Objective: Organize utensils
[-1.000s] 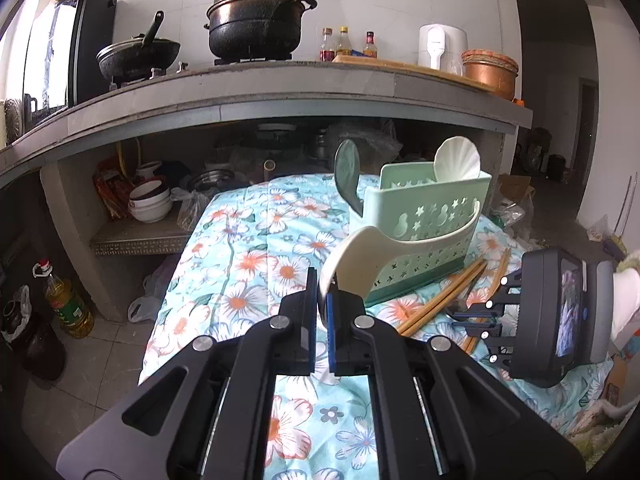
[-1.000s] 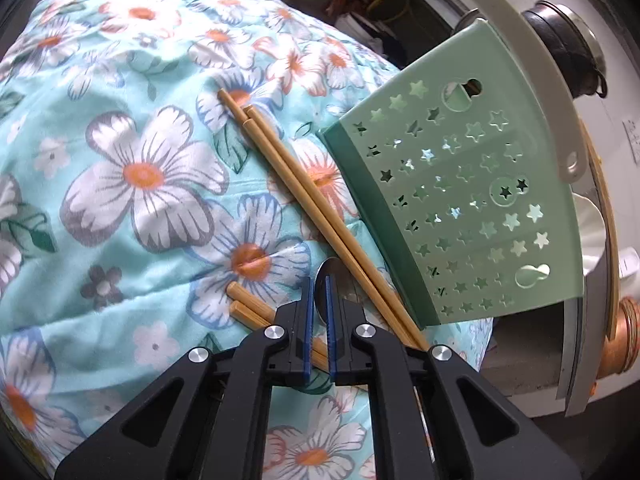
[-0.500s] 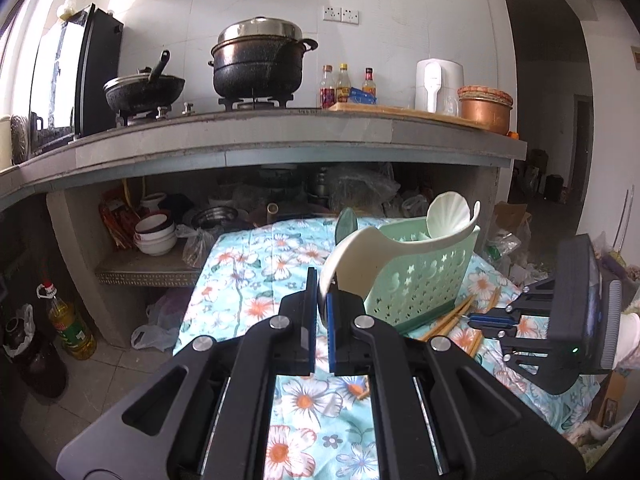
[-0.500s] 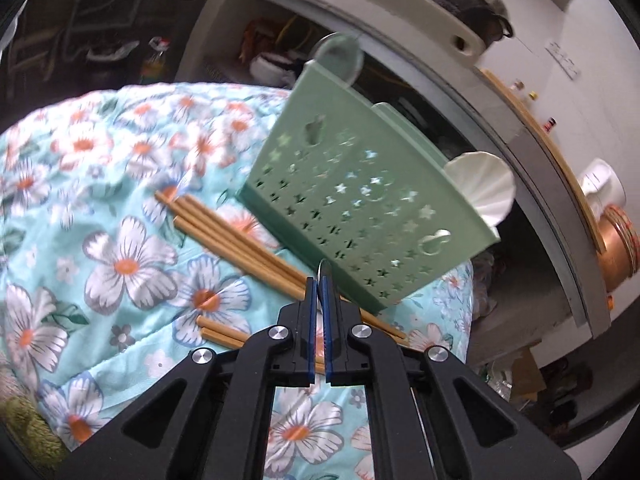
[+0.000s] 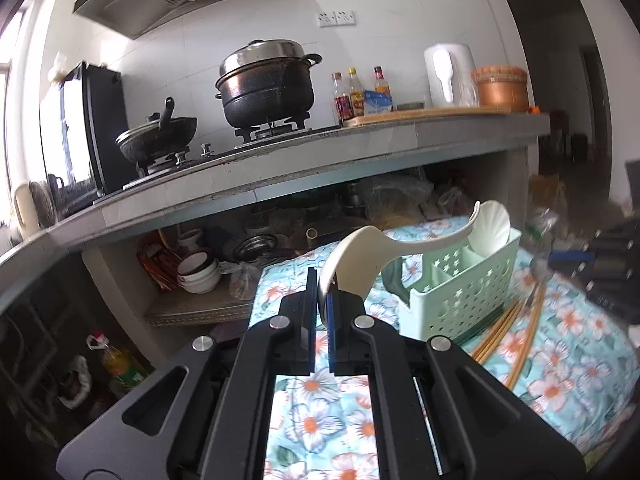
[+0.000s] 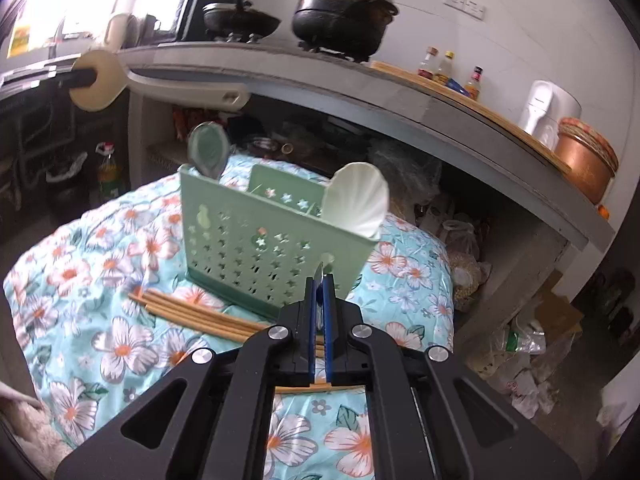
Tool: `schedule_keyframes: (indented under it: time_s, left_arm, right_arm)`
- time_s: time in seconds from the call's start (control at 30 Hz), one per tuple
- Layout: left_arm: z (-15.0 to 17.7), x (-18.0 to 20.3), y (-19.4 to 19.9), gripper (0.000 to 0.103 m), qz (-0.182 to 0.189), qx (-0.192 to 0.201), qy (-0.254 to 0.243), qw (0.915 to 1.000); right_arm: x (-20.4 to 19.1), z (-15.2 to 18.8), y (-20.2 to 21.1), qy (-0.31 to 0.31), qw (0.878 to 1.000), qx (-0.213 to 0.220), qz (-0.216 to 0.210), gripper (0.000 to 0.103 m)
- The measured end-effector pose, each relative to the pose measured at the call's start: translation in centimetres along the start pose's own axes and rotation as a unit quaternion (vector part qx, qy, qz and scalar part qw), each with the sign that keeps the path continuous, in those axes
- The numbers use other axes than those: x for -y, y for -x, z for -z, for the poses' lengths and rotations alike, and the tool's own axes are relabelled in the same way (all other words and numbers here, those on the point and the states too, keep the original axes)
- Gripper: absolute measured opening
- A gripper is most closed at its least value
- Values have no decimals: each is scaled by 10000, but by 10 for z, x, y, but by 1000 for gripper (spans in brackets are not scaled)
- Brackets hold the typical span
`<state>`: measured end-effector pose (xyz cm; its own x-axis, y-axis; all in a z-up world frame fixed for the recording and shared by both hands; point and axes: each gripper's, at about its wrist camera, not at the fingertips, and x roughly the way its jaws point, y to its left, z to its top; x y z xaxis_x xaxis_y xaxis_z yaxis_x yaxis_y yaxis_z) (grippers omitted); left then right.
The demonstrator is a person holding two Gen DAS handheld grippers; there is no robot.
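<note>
My left gripper (image 5: 319, 304) is shut on a cream rice paddle (image 5: 360, 256) and holds it in the air left of the green utensil caddy (image 5: 460, 292). The paddle also shows high at the left of the right wrist view (image 6: 160, 84). My right gripper (image 6: 319, 300) is shut on a metal spoon (image 6: 319, 274), seen edge-on, held in front of the caddy (image 6: 264, 240). The caddy holds a white shell-shaped scoop (image 6: 356, 200) and a metal spoon (image 6: 208, 152). Several wooden chopsticks (image 6: 192, 312) lie on the floral cloth beside the caddy.
The floral cloth (image 6: 120, 340) covers a low table. Behind it a concrete counter (image 5: 320, 152) carries a black pot (image 5: 268, 84), a wok (image 5: 160, 140), bottles (image 5: 356, 96) and a white kettle (image 5: 448, 72). Bowls (image 5: 198, 276) sit on a shelf under it.
Both grippers have risen and tilted up. The right gripper lifted the spoon off the cloth by the chopsticks. The left gripper carried the paddle higher and back from the caddy.
</note>
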<state>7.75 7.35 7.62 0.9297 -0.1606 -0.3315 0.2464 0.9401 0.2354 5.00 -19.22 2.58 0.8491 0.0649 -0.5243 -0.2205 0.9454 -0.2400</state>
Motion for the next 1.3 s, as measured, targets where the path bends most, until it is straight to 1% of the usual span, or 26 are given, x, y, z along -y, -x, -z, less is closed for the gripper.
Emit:
schedule_keyframes:
  time_s: [0.1,0.3,0.43,0.6,0.9,1.03,1.17,1.3]
  left_arm:
    - [-8,4,-11,3,-146,-272,-344,9989]
    - [-17,11,-29,3,-304,-658,-612,9955]
    - [-21,18,-44,4,-436,-1019,-883,9899]
    - [-26,26,-57,4,-511,-1257,-1141,9842]
    - [-40,34,-83,4,-479,-1395,-1255,9811]
    - [-45,39,-88,4,-544,-1375,-1426,9787]
    - [-48,42,-89,4,-514,-1318,-1450,9793]
    - [-46,34,-89,4,-465,-1303,-1176,9834]
  right_arm:
    - [11,1,0,-197,9998,76,23,3]
    - [22,6,-2,-344,9993,150,-9,3]
    - [30,9,-3,-446,9988,213,-58,3]
    - [34,11,-5,-538,9981,284,-92,3]
    - [38,12,-5,-651,9972,348,-114,3]
    - [42,12,-5,-713,9967,364,-98,3]
    - [43,13,-6,-745,9965,360,-101,3]
    - [43,13,-6,-757,9964,358,-105,3]
